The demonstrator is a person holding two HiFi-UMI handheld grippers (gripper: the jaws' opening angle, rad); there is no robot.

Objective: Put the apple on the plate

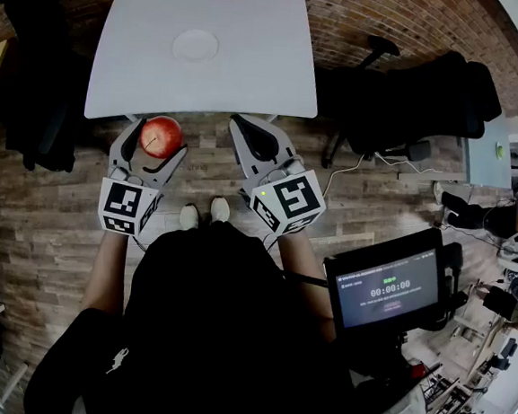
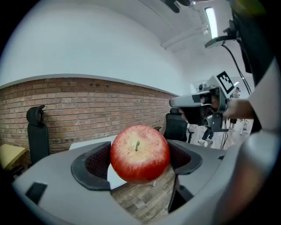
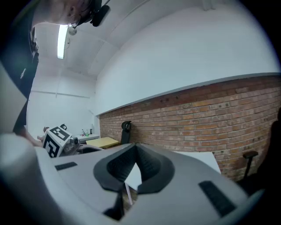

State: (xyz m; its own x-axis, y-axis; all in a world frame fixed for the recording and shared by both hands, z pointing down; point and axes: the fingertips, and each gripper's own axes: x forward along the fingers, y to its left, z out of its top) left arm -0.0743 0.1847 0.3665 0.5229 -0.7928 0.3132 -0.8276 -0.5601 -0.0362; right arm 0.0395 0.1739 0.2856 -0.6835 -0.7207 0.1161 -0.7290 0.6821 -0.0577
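Red round apple [image 1: 161, 135] is pinched between fingers [image 2: 94, 163] of the left gripper [image 1: 156, 138], not yet on the white round plate [image 1: 196, 45]; right gripper [image 3: 134, 162] fingers closed, empty.

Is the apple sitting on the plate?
No, the apple is gripped in the left hand-held gripper, short of the table where the white plate lies.

A white rectangular table [image 1: 252, 84] with rounded corners stands on a floor [image 1: 52, 202] of wood-look planks. A small round white plate [image 1: 196, 45] lies flat on the tabletop, near the middle, towards the far edge.
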